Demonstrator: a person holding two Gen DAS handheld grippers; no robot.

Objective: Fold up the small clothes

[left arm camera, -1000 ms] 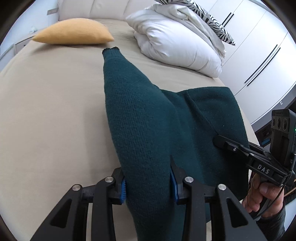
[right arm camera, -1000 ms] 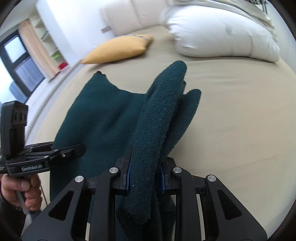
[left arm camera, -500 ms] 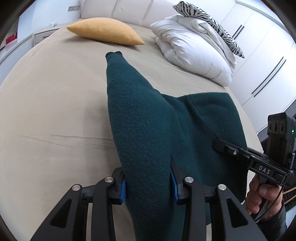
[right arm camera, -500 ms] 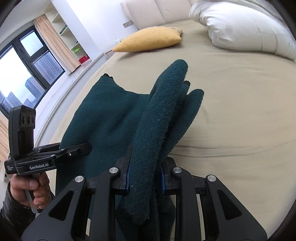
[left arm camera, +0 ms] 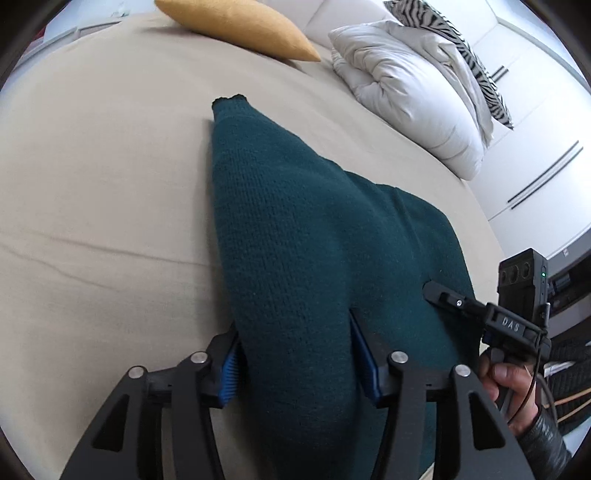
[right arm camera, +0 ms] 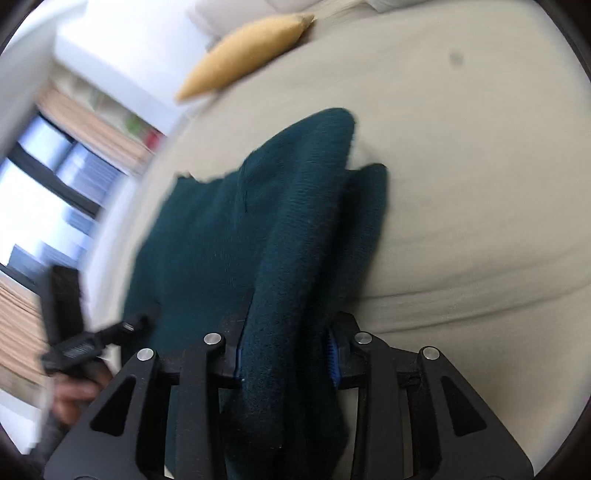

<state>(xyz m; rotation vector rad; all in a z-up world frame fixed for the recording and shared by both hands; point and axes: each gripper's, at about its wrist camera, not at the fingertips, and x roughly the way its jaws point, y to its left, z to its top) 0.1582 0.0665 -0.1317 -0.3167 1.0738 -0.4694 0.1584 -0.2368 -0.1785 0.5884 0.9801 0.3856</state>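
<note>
L gripper [left arm camera: 295, 354] low at frame bottom, blue pads [left arm camera: 229, 365] clamped on a thick fold of the green knit [left arm camera: 295, 240]. R gripper [right arm camera: 284, 350] likewise pinched on bunched knit; R hand [left arm camera: 511, 387] wraps its handle.

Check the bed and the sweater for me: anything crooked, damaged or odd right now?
Nothing looks damaged. The green sweater is bunched thick in both grips, left gripper and right gripper, so it lies uneven on the beige bed, one sleeve pointing toward the yellow pillow. The right wrist view is motion-blurred.
</note>
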